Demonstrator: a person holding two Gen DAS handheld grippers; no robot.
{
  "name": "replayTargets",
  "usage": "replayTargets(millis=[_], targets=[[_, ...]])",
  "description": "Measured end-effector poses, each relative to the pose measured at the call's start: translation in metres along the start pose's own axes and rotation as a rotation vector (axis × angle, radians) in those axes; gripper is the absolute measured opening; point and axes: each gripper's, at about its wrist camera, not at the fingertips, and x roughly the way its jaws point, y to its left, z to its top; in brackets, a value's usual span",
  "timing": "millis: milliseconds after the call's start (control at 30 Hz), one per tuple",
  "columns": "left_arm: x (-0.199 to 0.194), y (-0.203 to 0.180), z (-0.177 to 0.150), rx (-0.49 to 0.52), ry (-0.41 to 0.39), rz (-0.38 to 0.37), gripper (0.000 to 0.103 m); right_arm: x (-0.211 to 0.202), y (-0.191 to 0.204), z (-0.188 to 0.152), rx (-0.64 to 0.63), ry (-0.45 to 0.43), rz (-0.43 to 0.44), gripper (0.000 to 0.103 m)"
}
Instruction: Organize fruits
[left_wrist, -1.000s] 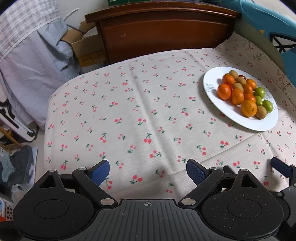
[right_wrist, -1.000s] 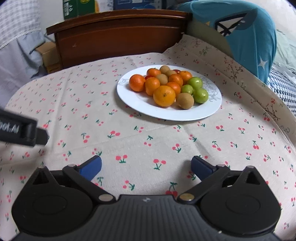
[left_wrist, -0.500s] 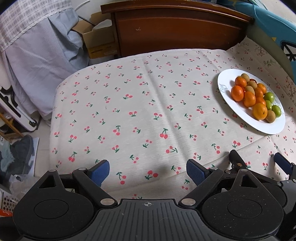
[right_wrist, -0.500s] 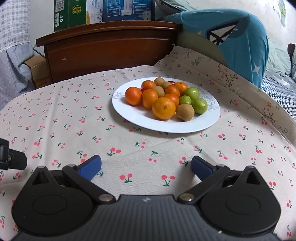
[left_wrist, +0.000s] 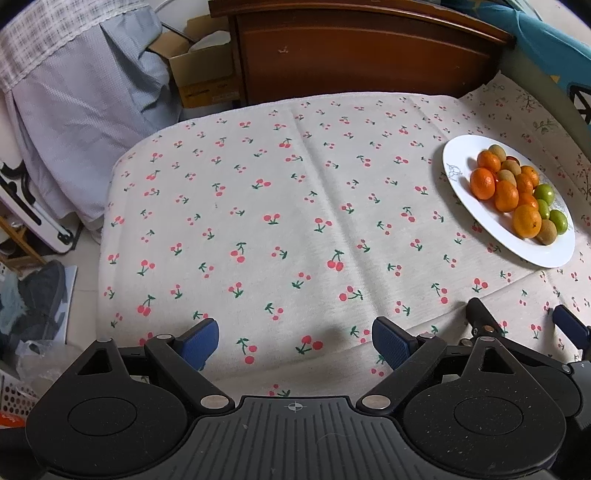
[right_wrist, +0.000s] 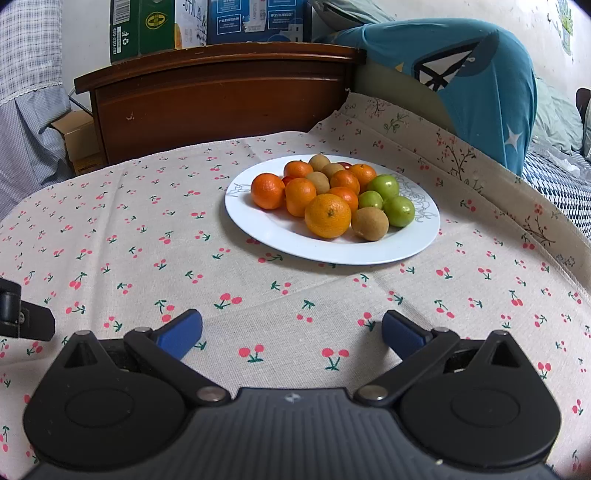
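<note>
Right wrist view: all fruits (right_wrist: 328, 199) heaped on white plate (right_wrist: 273, 236); none off plate on surface (right_wrist: 110, 229). Either stage fits. Left hand-held gripper (left_wrist: 293, 341), right hand-held gripper (right_wrist: 291, 332): spread, empty.

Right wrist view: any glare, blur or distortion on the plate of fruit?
Right wrist view: plate sharp, fruit show small soft highlights, shadows faint; fisheye bows the tablecloth edges. Left wrist view: plate stretched into an oval near the right edge, still in focus; dark vignette in the corners.
</note>
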Motion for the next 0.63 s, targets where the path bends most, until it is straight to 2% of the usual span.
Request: replayTargets(millis=[633], targets=[[0.017,0.008,-0.002,-0.004,0.022,0.024,0.092,0.0,-0.001,0.0,0.0,0.0,0.0,0.102]])
